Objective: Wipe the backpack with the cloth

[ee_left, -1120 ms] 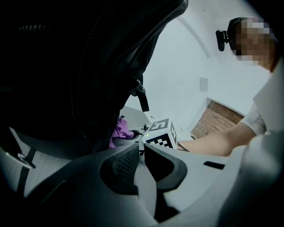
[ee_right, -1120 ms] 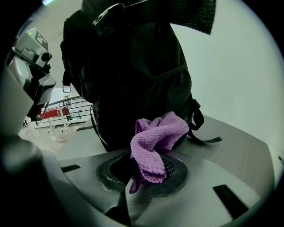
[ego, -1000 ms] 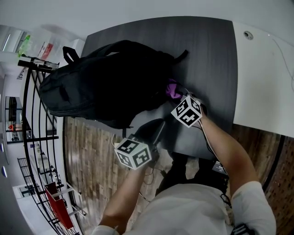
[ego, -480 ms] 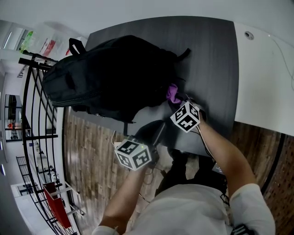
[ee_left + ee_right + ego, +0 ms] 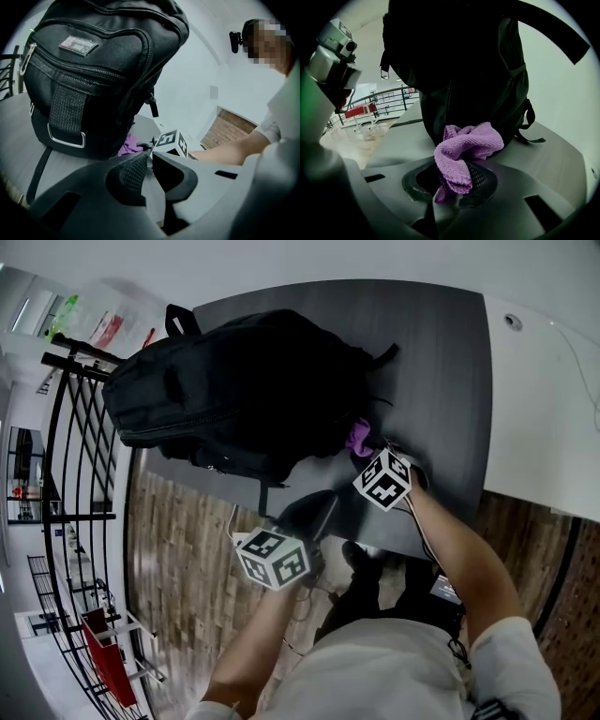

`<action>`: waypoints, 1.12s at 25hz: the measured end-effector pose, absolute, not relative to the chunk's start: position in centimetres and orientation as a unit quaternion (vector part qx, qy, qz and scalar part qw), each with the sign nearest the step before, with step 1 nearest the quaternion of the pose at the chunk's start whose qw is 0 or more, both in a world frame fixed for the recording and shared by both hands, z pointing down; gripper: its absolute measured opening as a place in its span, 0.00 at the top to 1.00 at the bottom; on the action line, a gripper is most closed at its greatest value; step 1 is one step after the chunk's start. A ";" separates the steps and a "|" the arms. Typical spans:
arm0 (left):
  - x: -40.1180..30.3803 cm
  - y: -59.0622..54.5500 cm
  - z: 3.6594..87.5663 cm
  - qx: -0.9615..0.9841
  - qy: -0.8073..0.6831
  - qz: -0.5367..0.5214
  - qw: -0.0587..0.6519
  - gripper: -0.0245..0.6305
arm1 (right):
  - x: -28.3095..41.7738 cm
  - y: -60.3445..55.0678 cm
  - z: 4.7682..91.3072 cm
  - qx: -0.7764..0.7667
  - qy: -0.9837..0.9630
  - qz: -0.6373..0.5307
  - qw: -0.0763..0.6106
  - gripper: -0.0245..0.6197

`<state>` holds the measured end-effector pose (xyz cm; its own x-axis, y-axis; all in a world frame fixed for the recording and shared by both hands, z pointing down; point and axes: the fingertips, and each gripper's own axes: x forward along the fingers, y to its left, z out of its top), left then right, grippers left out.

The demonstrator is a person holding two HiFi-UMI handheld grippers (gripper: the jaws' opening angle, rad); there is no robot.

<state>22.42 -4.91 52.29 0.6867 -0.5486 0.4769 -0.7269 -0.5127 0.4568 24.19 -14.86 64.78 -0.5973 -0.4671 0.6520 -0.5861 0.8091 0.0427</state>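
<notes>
A black backpack [image 5: 244, 390] stands on the dark table [image 5: 441, 362], filling its left half. My right gripper [image 5: 367, 450] is shut on a purple cloth [image 5: 358, 437] and holds it against the backpack's near right lower corner. In the right gripper view the cloth [image 5: 466, 149] bunches out of the jaws and touches the backpack [image 5: 464, 61]. My left gripper [image 5: 315, 512] hangs at the table's near edge, shut on nothing and clear of the bag. The left gripper view shows the backpack [image 5: 93, 70] front, the cloth [image 5: 129, 144] and that gripper's [image 5: 149, 160] closed jaws.
A white desk [image 5: 544, 399] adjoins the table on the right. A black railing [image 5: 84, 456] runs along the left, with wooden floor [image 5: 178, 559] below and a red bench [image 5: 108, 652] further down. A loose strap [image 5: 40, 171] trails over the table from the backpack's base.
The backpack has shifted slightly right and toward the far side of the table. The right gripper with the cloth followed its lower corner. The left gripper barely moved.
</notes>
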 end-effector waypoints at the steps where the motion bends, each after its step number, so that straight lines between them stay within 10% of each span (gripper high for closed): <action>1: 22.3 -4.9 52.3 0.859 -0.371 0.136 0.325 0.93 | 24.1 -14.7 64.9 0.291 -0.889 0.092 0.341 0.83; 16: 20.7 -4.1 51.3 0.866 -0.364 0.107 0.325 0.93 | 25.6 -13.4 63.6 0.281 -0.871 0.060 0.398 0.84; 28: 17.0 -3.0 49.3 0.878 -0.354 0.058 0.318 0.93 | 26.6 -13.2 53.2 0.396 -0.872 0.036 0.285 0.84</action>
<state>16.96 -3.03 49.34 0.7431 -0.5841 0.3266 -0.6576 -0.5470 0.5180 26.55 -13.20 53.23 -0.5244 -0.6700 0.5254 -0.7110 0.6841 0.1628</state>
